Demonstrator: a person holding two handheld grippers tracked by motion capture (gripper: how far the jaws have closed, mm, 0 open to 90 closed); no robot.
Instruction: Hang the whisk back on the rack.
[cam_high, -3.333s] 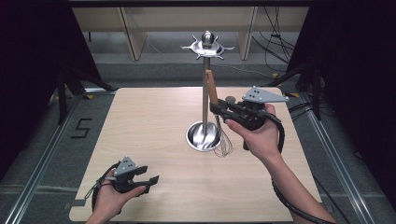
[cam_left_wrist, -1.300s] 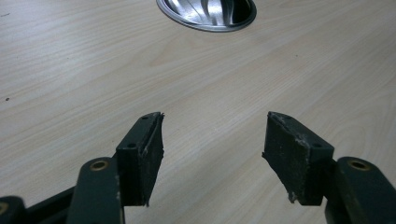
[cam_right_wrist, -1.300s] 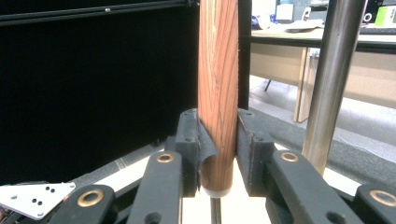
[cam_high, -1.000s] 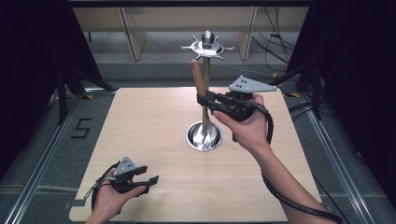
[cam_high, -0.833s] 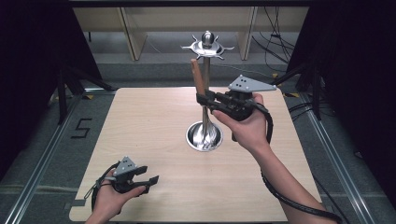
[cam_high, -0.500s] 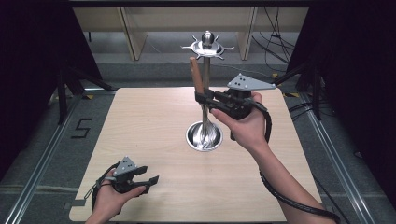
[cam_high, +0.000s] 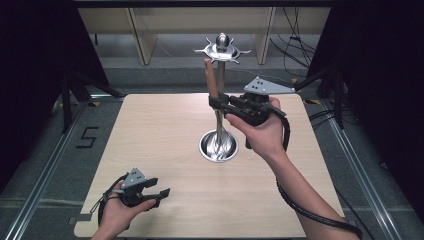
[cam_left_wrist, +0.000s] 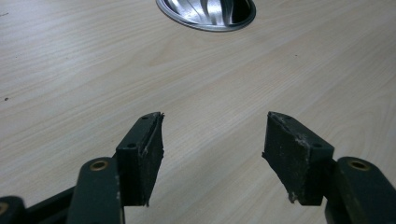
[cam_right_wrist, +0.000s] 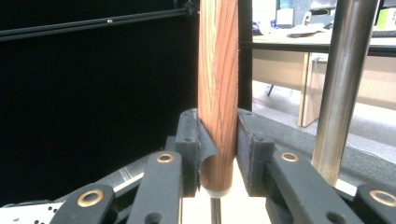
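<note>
Right tongs (cam_high: 216, 101): held up over the middle of the surface, closed on the wooden handle (cam_high: 210, 77); in the right gripper view the pads (cam_right_wrist: 187, 140) press it from both sides just above its lower end.
Handle: upright, leaning a little; top end just below the rack's crown (cam_high: 221, 49), to its left.
Utensil: the handle belongs to a whisk (cam_high: 220, 141), probably; thin wires hang down from it toward the base, hard to separate from the shiny metal there.
Rack: steel pole (cam_right_wrist: 343, 84) rising from a round dished base (cam_high: 218, 146); spiked crown at the top. Pole stands just beside the handle, on its right in the right gripper view; whether they touch I cannot tell.
Left tongs (cam_high: 159, 196): low at the near left of the surface, jaws apart, nothing between them; bare wood shows in the gap in the left gripper view.
Left hand (cam_high: 117, 212): wraps the gripper body, cable looped beside it.
Right hand (cam_high: 260, 132): grips its tool from below, grey plate (cam_high: 266, 87) on top.
Surface (cam_high: 150, 130): pale wood; base rim (cam_left_wrist: 205, 14) ahead of the left tongs, well apart.
</note>
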